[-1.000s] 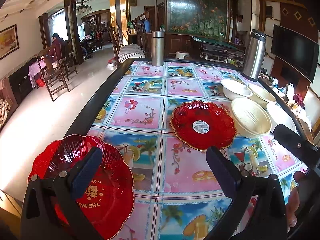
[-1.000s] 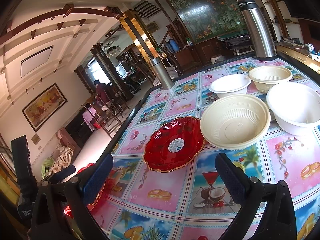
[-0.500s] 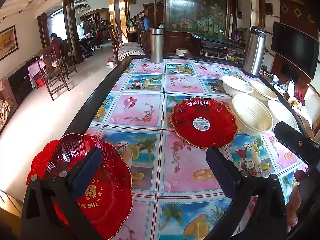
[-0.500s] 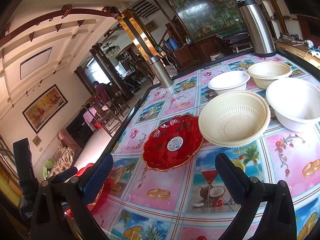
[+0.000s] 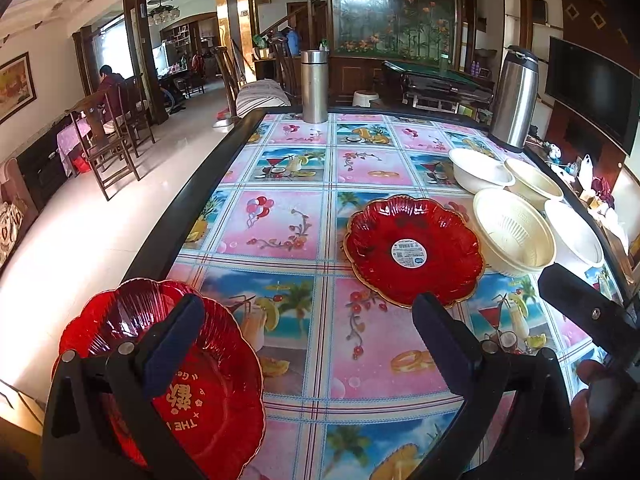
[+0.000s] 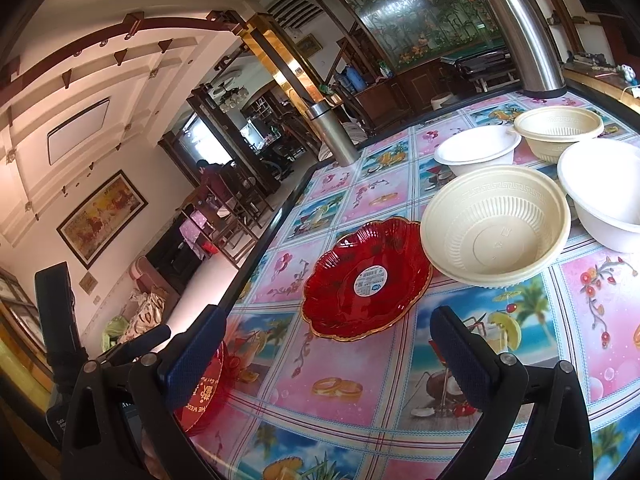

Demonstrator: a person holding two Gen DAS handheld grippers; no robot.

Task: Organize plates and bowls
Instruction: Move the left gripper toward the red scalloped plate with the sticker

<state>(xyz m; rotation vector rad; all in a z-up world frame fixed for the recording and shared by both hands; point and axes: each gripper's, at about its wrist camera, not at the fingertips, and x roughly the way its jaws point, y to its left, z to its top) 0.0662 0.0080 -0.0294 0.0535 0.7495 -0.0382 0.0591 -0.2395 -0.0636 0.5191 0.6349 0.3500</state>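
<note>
Both hand-held grippers, left and right, are hovering spread, empty; scalloped red glass plate is lying flat, face-up, round, on the tabletop.

The left claw's finger hides part of the near red plate.

Left gripper — black plastic frame, dark blue textured finger pads, silver pivot screws. Right gripper — same build; black frame, blue pads, silver screws.
</note>
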